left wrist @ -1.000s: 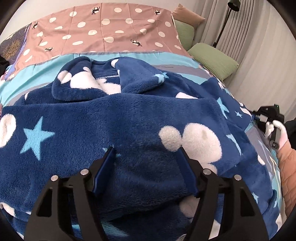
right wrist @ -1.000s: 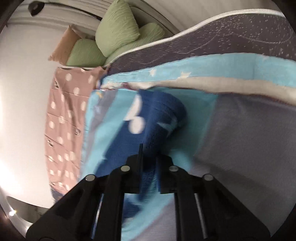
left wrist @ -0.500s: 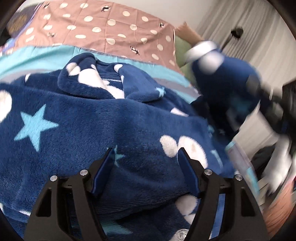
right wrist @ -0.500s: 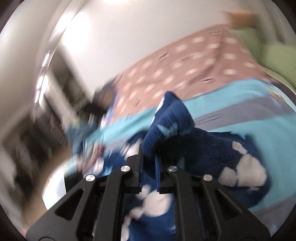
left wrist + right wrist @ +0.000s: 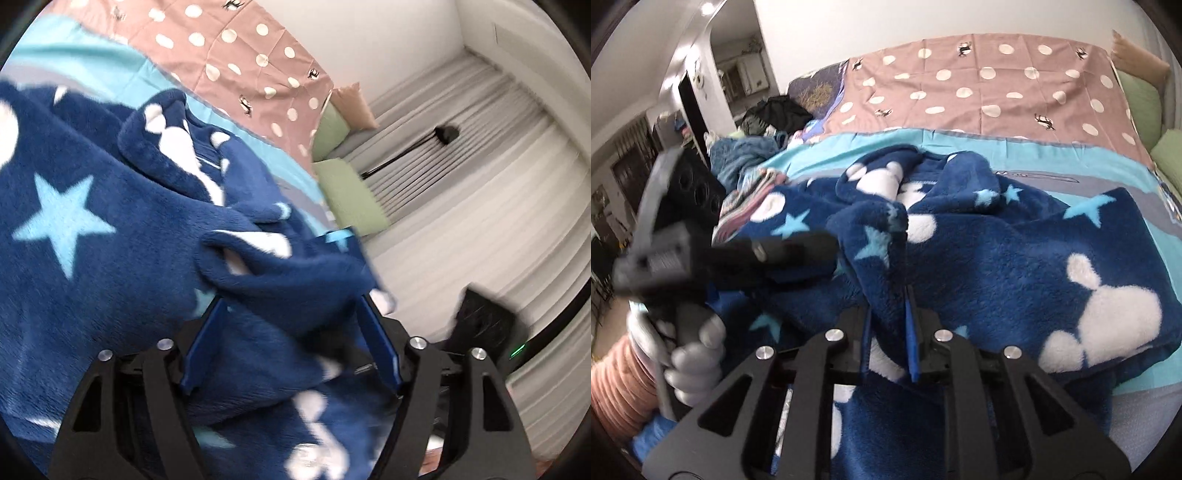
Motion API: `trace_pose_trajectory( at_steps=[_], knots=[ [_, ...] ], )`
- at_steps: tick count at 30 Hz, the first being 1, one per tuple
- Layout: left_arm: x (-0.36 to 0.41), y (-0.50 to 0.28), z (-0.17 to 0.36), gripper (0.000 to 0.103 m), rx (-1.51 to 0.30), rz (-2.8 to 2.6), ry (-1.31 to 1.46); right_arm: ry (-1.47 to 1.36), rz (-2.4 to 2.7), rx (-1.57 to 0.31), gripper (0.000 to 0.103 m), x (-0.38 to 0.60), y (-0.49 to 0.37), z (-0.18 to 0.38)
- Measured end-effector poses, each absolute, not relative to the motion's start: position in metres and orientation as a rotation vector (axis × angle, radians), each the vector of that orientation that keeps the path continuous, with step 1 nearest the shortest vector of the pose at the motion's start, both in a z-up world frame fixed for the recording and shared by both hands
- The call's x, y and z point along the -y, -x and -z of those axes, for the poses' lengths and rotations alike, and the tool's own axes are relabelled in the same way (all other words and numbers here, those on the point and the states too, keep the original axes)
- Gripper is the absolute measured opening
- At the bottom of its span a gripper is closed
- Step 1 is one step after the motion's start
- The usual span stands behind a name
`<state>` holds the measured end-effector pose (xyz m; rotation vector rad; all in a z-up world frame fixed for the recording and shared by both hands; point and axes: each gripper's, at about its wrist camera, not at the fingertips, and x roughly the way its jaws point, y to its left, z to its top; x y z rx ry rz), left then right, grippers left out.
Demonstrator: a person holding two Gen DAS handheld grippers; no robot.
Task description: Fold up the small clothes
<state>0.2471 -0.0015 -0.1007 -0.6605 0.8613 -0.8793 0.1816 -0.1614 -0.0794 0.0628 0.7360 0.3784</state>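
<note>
A navy fleece garment with light-blue stars and white mouse-head shapes lies spread on the bed. Its sleeve is folded in over the body. My right gripper pinches that sleeve's thick fold between narrow jaws that are opening. In the left wrist view the same sleeve lies across my left gripper. Its blue pads stand wide and are opening, with fleece between them but not squeezed. A gloved hand holds the left gripper's body at the left of the right wrist view.
The bed has a blue-and-grey striped sheet and a pink dotted cover behind it. Green pillows and a black lamp stand by the white curtains. Other clothes are piled at the bed's far left.
The right gripper swung from the bed's side up and over, carrying the sleeve onto the garment's middle. The left gripper's view rolled and turned toward the curtains; its jaws widened a little.
</note>
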Motion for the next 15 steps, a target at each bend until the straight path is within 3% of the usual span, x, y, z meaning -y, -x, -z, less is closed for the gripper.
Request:
trace_pose_trajectory(
  at_steps=[3,15],
  knots=[
    [-0.005,-0.251,0.103,0.081,-0.875,0.911,0.752,-0.01,-0.373,-0.734,0.018,0.15,-0.181,0.083],
    [0.014,-0.254,0.099,0.086,-0.982,0.826,0.7,0.153,-0.399,-0.596,0.019,0.126,-0.154,0.078]
  ],
)
